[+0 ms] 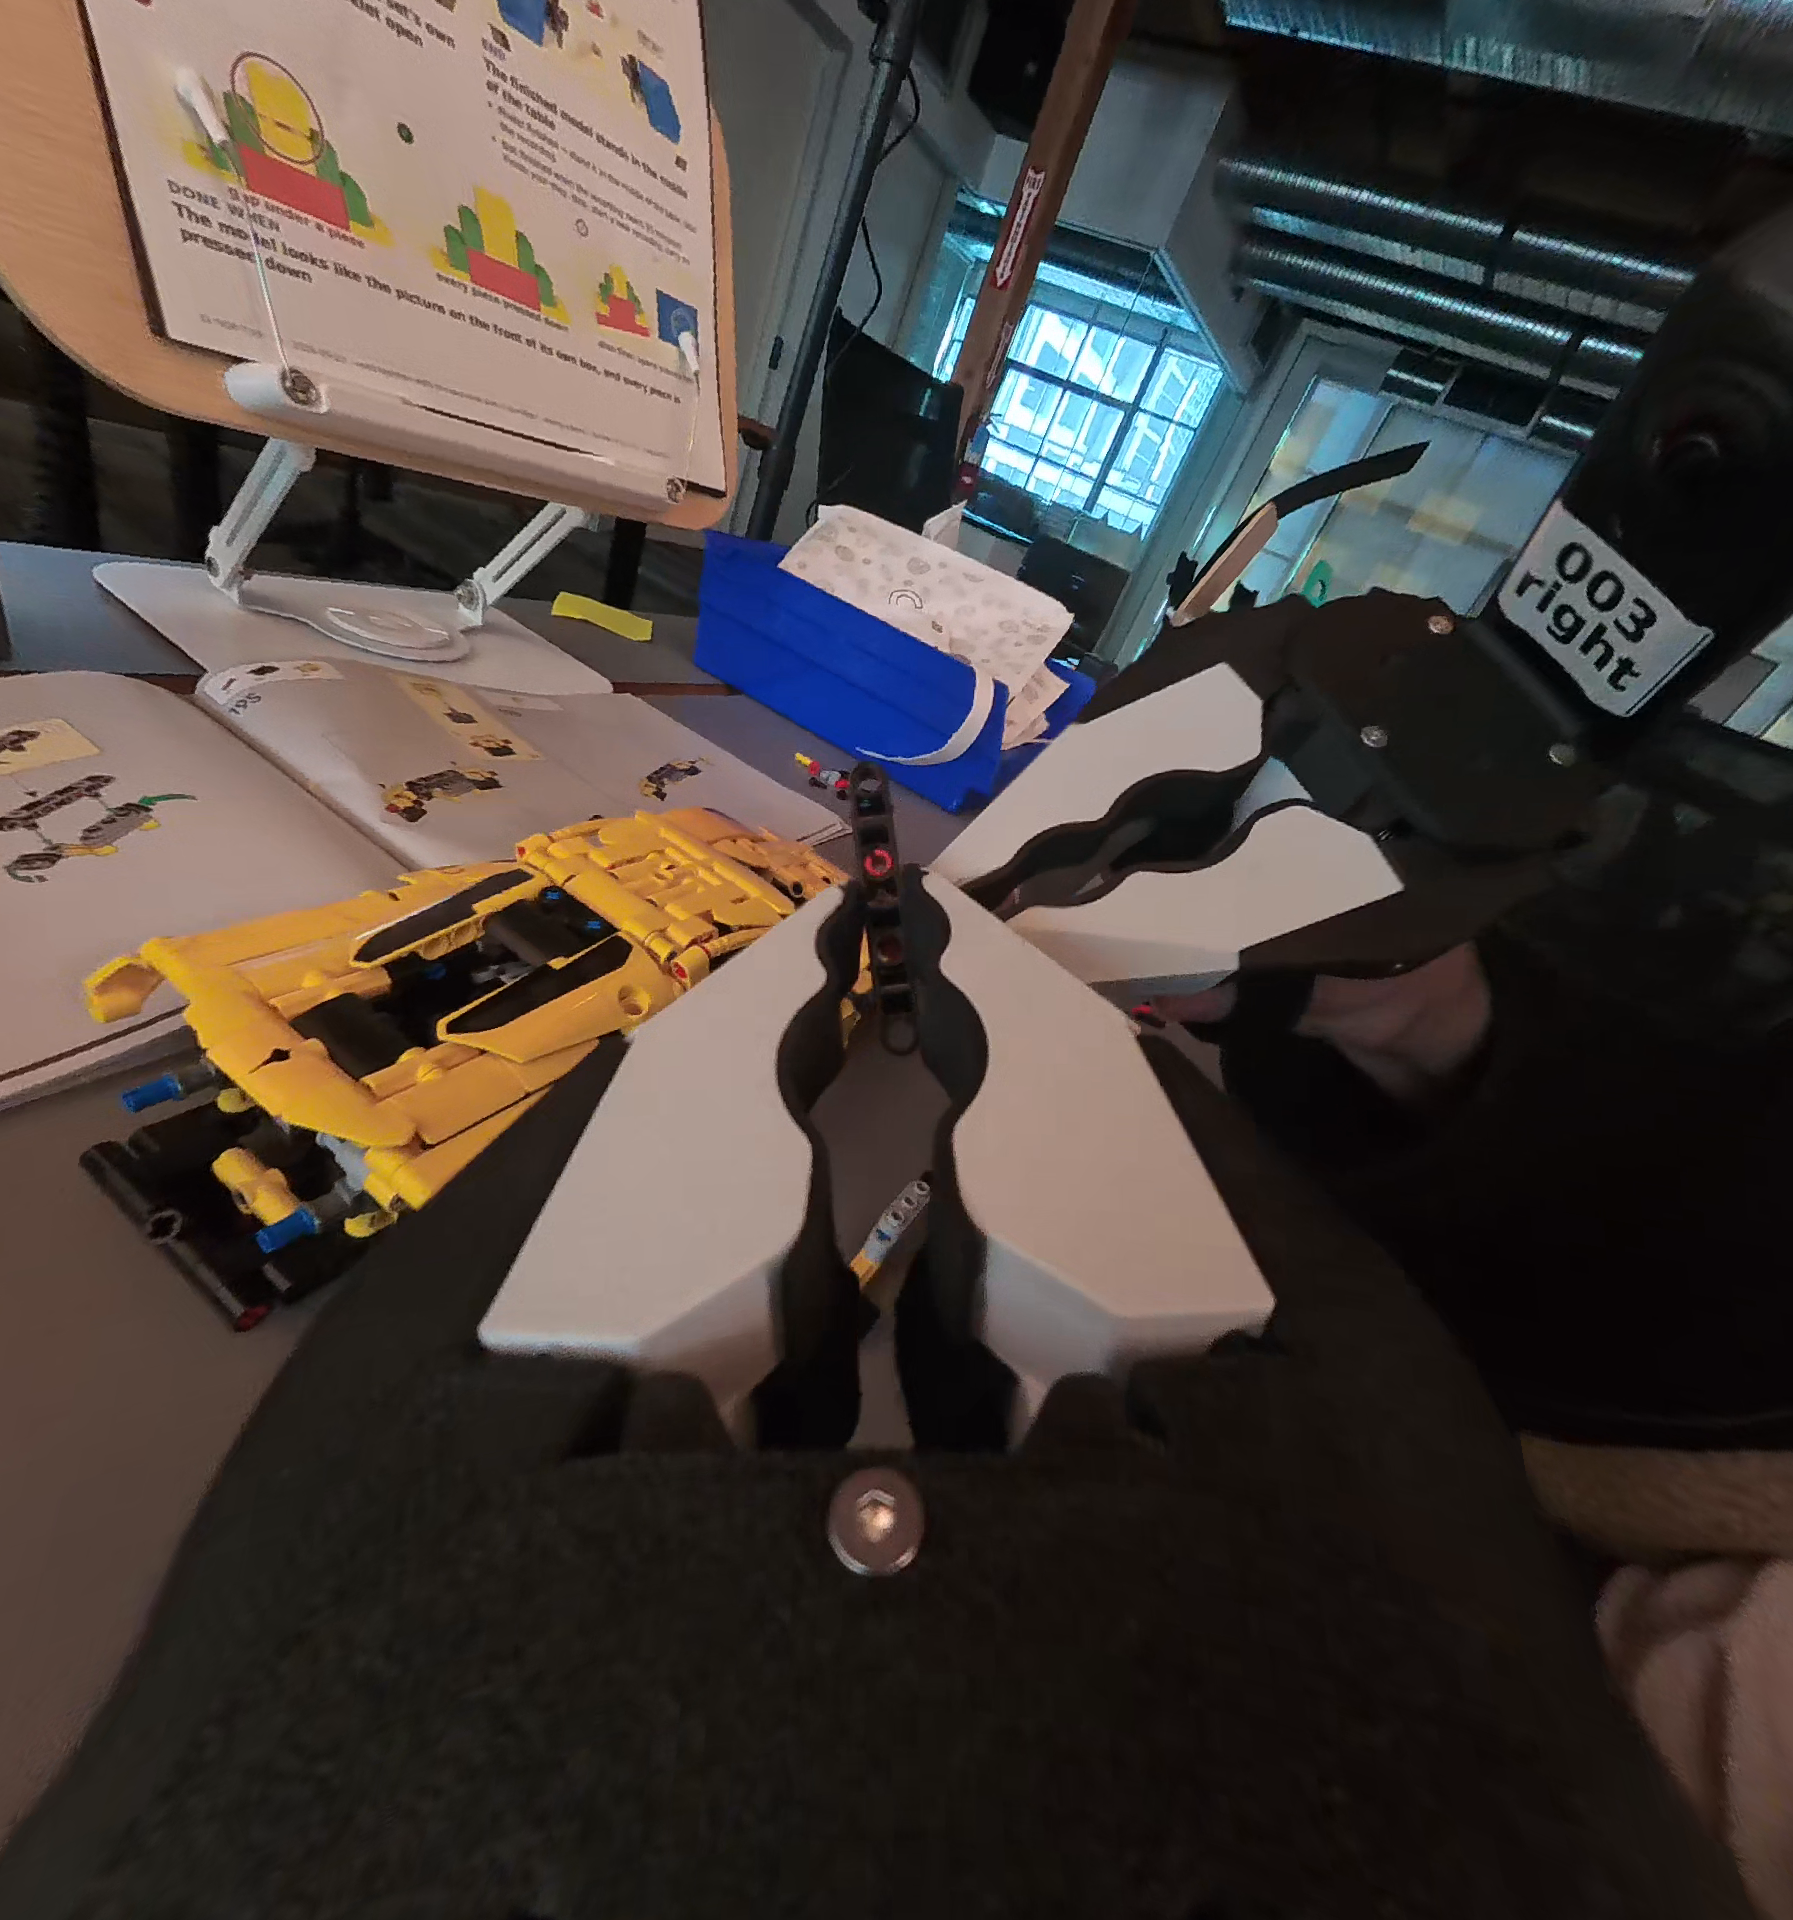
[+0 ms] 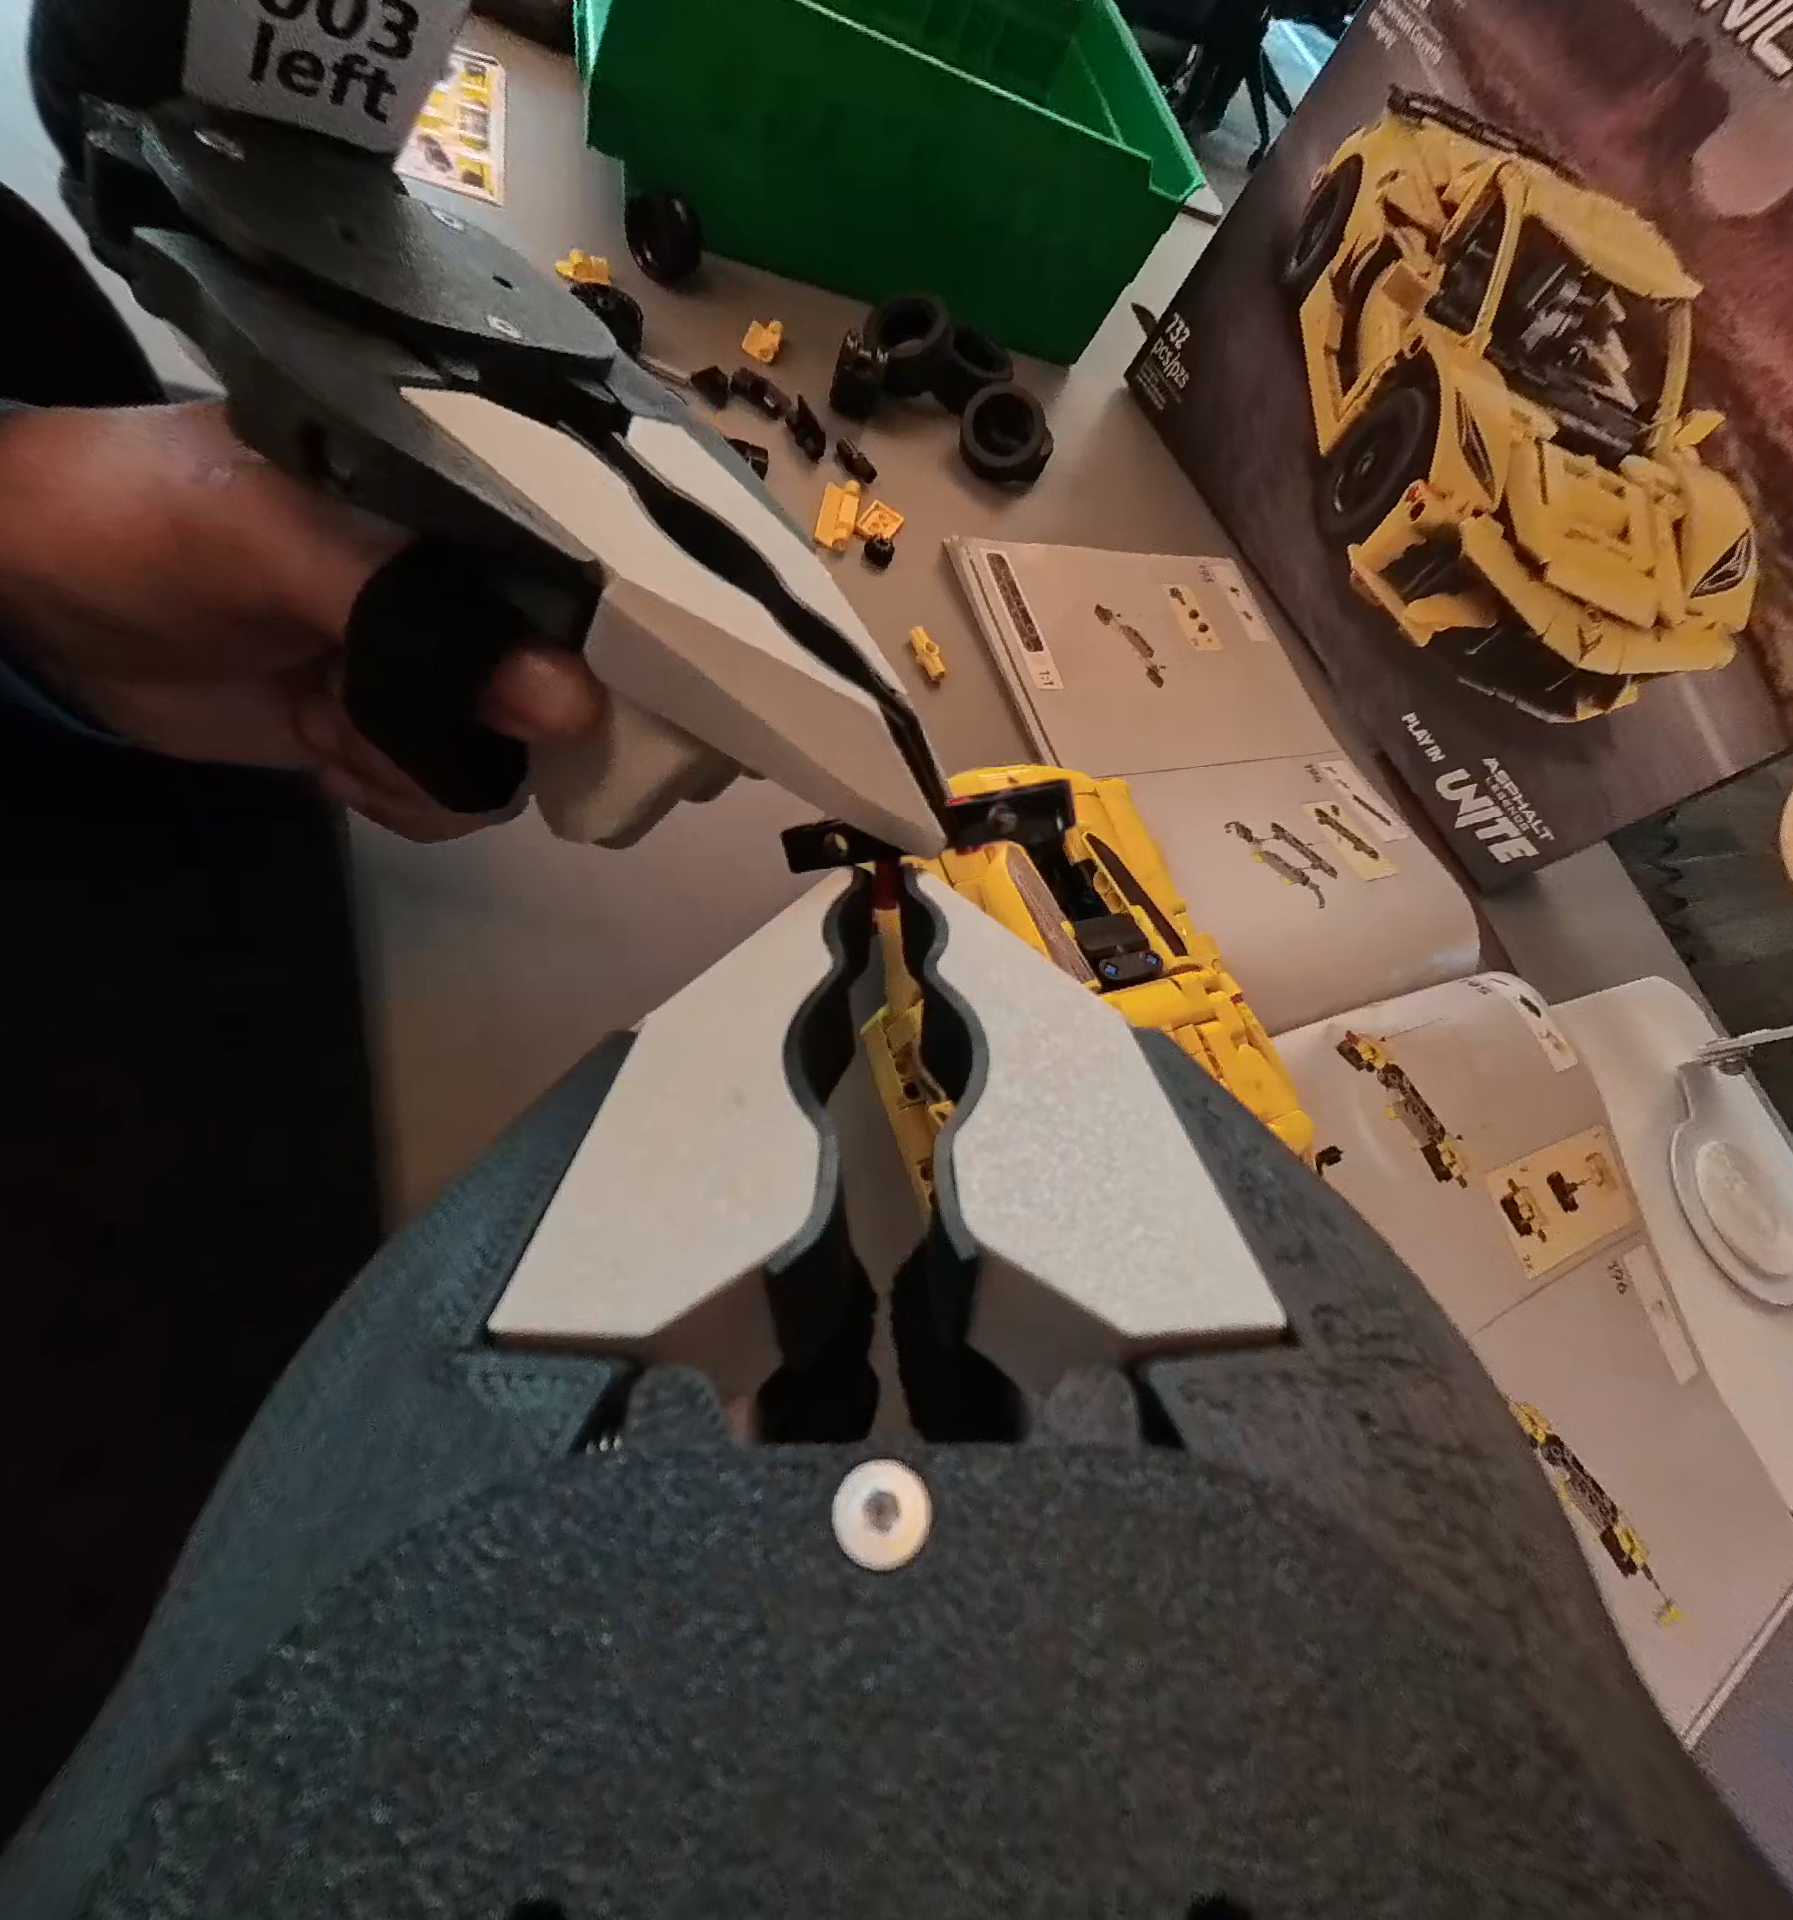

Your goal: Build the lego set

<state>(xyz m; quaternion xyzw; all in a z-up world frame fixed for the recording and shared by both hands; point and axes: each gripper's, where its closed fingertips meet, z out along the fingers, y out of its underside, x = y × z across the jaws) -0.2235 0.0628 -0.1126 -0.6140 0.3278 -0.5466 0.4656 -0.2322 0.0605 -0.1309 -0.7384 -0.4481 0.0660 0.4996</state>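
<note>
- The left gripper (image 1: 879,914) has its tips pinched together on a black holed beam (image 1: 879,894), which stands up between them above the table
- In the right wrist view that beam (image 2: 1011,812) lies crosswise at the left gripper (image 2: 928,821) tips, sticking out on both sides
- The right gripper (image 2: 887,883) is nearly closed, its tips nipping a small red pin (image 2: 886,883) right under the beam; whether the pin is seated in the beam I cannot tell
- From the left wrist view the right gripper (image 1: 985,883) comes in from the right, its tips meeting the left one's
- The half-built yellow car (image 1: 435,987) lies just below both tools, partly on the open instruction booklet (image 1: 196,831)
- Loose black tyres (image 2: 959,390) and small yellow and black pieces are scattered near a green bin (image 2: 871,156)
- The set's box (image 2: 1494,416) stands beside the booklet (image 2: 1183,675)
- A blue bin (image 1: 840,665) holds a crumpled paper bag, and a sheet sits on a stand (image 1: 352,582) behind
</note>
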